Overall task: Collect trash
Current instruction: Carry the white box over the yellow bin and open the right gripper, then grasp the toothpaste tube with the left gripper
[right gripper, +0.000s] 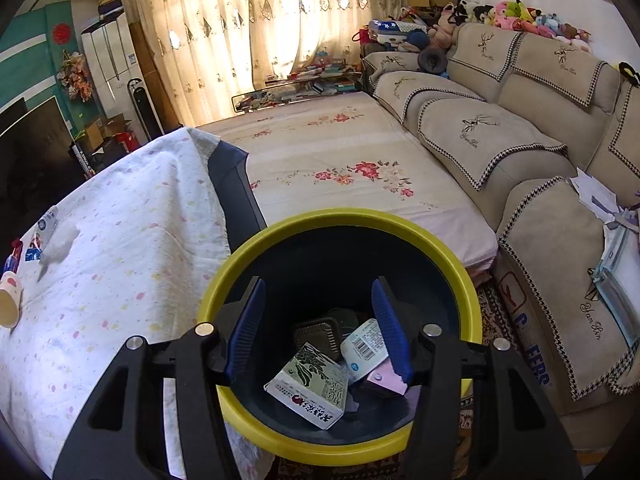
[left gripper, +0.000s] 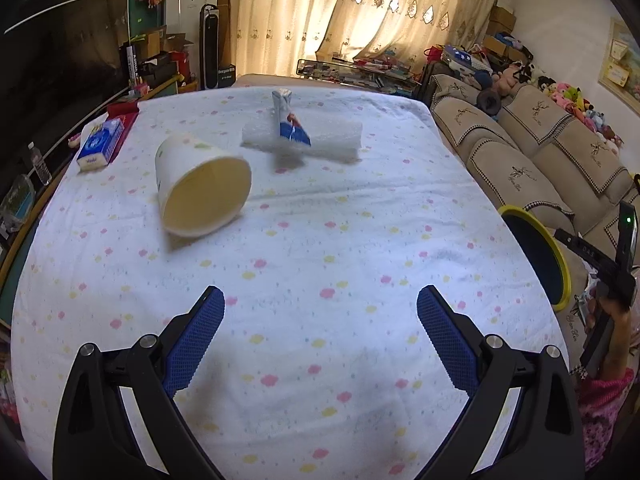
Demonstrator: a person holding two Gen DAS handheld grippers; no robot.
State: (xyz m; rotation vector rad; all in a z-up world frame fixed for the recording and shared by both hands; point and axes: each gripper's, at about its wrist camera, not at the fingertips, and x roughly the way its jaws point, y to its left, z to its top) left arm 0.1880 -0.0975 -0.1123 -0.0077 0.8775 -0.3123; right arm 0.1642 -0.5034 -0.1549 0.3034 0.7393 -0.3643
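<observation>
Left gripper (left gripper: 320,320) wide open, empty, above bare tablecloth (left gripper: 320,240); paper cup (left gripper: 202,188) on its side ahead-left; right gripper (right gripper: 318,320) open, empty, over bin (right gripper: 340,220) holding cartons

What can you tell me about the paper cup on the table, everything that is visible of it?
The paper cup lies on its side on the white, dotted tablecloth, its round open mouth turned toward the left gripper. The outside is white with small pastel marks; the inside is plain cream and looks empty. The rim appears round and uncrushed. It rests left of the rolled white foam sheet without touching it. Nothing holds it. The right wrist view shows it small at the far left edge.
</observation>
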